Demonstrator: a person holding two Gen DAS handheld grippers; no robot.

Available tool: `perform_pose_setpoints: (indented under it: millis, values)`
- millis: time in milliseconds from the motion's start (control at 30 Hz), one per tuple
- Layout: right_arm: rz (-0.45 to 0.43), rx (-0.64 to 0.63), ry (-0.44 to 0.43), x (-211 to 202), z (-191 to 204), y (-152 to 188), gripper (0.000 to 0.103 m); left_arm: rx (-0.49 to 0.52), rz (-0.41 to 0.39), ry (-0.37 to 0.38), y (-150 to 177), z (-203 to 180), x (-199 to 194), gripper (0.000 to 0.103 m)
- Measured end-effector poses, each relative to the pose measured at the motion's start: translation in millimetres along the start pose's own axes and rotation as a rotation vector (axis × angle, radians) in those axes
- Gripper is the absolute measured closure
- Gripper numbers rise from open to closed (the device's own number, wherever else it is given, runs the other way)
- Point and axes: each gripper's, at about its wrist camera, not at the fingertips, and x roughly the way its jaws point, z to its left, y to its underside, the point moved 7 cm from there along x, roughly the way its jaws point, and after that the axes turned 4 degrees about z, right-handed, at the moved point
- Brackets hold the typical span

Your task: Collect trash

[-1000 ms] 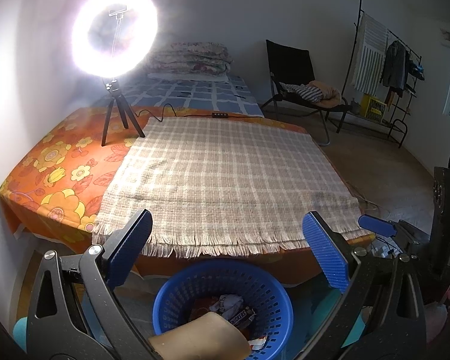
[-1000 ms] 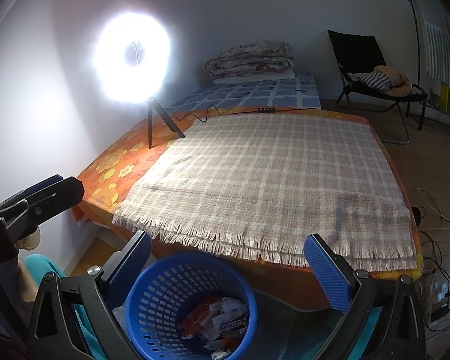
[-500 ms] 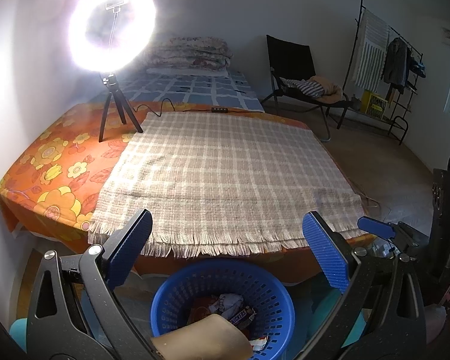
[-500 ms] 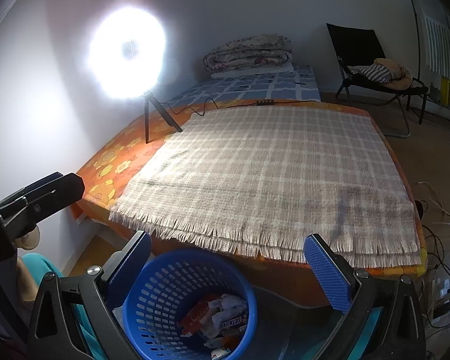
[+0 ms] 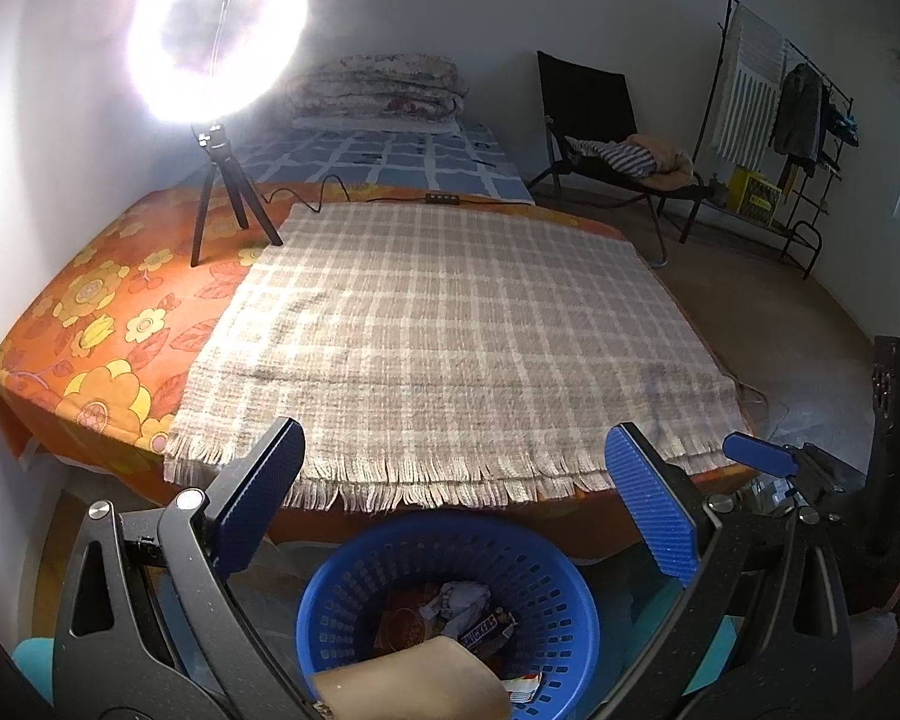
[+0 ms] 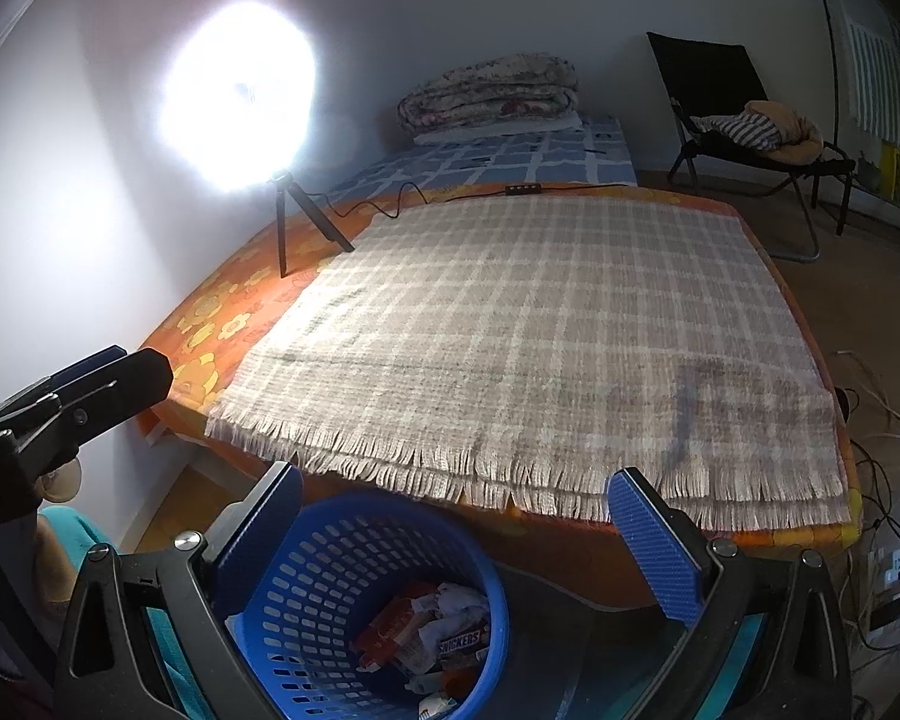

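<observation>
From the left wrist camera, the left gripper (image 5: 453, 501) has its two blue pads spread wide apart with nothing between them. Low down at 6 o'clock sits a round blue basket (image 5: 561, 597) full of little holes, on the floor just in front of the bed (image 5: 102, 324). Inside it lies the trash (image 5: 459, 618) — crumpled white paper, an orange pack and a dark Snickers wrapper (image 5: 486, 630). A tan, soft-looking lump (image 5: 408, 684) covers the near rim; what it is cannot be told. A checked blanket (image 5: 450, 336) with a fringe lies flat on the bed, and a bright ring light (image 5: 216, 30) stands at 11 o'clock. The tip of the right gripper (image 5: 756, 459) pokes in at 3 o'clock. From the right wrist camera, the right gripper (image 6: 453, 531) is also wide open and holds nothing. The blue basket (image 6: 306, 600) is at 7 o'clock, with the trash (image 6: 432, 636) piled at its bottom — the Snickers wrapper (image 6: 462, 642) lies on top. The left gripper (image 6: 84, 396) shows at 9 o'clock.
</observation>
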Motion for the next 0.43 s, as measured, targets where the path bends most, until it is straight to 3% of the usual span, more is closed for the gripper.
perform_pose_setpoints:
  millis: [433]
  values:
    - [0.036,0.033,-0.002,20,-11,2,0.0,-0.003,0.026,0.001,1,2,22,0.001]
